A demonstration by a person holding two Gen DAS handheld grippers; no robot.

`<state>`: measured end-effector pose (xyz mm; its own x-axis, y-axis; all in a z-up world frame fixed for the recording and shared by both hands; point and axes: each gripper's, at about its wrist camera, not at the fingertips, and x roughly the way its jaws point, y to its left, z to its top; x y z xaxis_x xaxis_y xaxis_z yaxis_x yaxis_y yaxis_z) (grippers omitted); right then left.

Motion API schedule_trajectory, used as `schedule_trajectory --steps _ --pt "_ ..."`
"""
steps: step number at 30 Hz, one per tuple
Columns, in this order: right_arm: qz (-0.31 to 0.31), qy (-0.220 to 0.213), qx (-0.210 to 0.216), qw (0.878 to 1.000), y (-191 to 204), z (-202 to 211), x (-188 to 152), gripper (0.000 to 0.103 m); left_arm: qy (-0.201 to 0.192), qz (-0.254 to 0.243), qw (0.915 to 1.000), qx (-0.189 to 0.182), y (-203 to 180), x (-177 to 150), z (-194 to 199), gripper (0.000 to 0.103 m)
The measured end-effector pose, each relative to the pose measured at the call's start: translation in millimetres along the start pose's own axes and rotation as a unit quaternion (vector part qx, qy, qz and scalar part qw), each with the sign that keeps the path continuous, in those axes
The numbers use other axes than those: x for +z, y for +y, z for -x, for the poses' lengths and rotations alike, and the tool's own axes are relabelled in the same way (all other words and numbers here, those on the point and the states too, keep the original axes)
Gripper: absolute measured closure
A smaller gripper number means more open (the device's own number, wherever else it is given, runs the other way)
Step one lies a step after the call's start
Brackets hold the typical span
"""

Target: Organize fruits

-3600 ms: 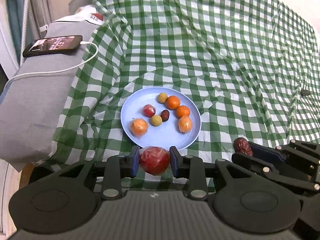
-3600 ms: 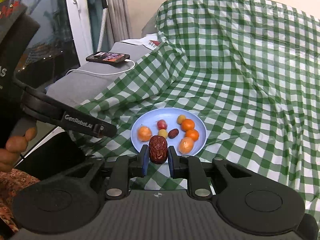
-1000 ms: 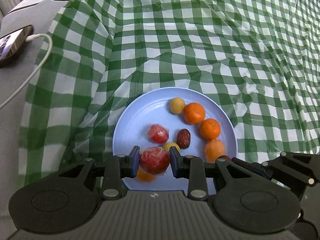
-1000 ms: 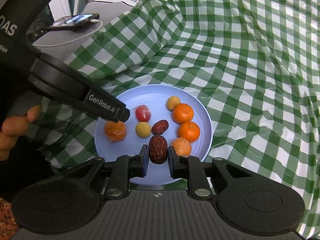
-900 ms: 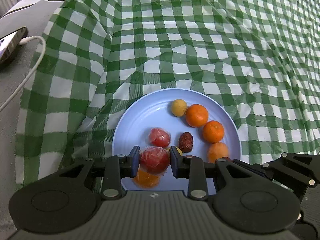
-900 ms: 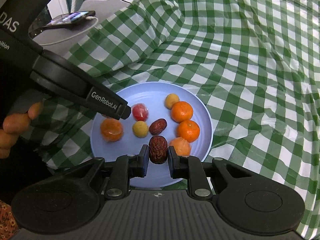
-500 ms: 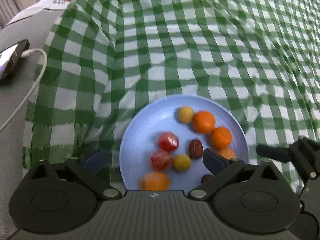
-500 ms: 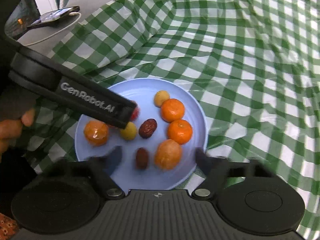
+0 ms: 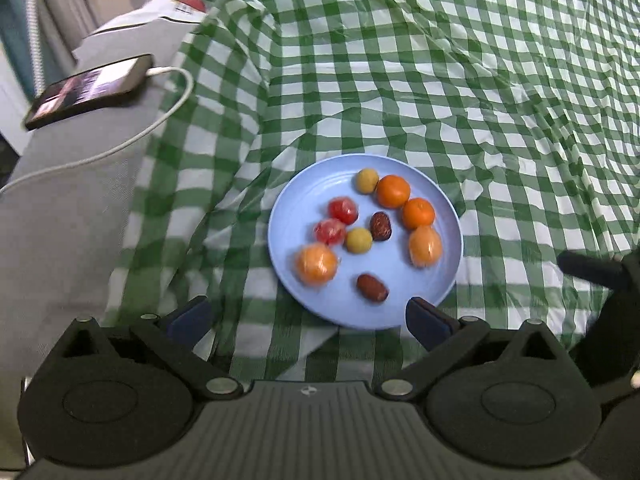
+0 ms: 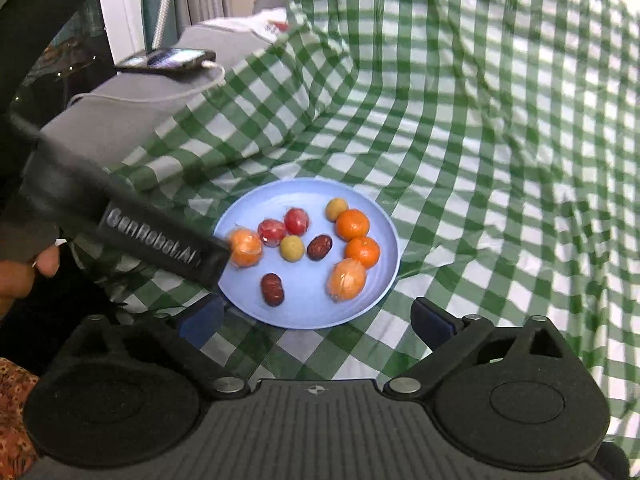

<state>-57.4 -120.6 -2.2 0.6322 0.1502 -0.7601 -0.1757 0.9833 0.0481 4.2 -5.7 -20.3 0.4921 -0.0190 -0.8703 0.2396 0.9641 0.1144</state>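
Cloth [image 9: 400,80]: green check, wrinkled, under the plate.
Plate [image 9: 304,184]: blue — holds all the fruit.
Left gripper [image 9: 308,316]: jaws wide apart, empty; red fruit [image 9: 329,231] dropped beside the other red one.
Right gripper [image 10: 320,316]: jaws just opened, empty — date [image 10: 272,283] now on the plate's near side.

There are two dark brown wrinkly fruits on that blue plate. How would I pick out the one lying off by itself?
Find the round blue plate on the green checked cloth. Most fruits cluster toward its far side; come to the near edge, between the two wrapped oranges. The lone dark date lies there touching nothing, while the other date sits mid-plate beside a small yellow fruit.
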Motion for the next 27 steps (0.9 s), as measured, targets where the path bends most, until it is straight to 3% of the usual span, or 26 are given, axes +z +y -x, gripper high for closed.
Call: schedule_trajectory --steps 13,27 --pt "-0.014 -0.033 -0.029 0.999 7.8 34.6 -16.7 0.001 -0.053 0.000 0.9984 0.020 -7.0 -32.6 38.7 0.000" --pt "-0.013 -0.029 -0.032 0.999 8.8 36.3 -18.4 0.001 -0.048 0.006 0.9986 0.019 -5.0 -35.5 37.3 0.000"
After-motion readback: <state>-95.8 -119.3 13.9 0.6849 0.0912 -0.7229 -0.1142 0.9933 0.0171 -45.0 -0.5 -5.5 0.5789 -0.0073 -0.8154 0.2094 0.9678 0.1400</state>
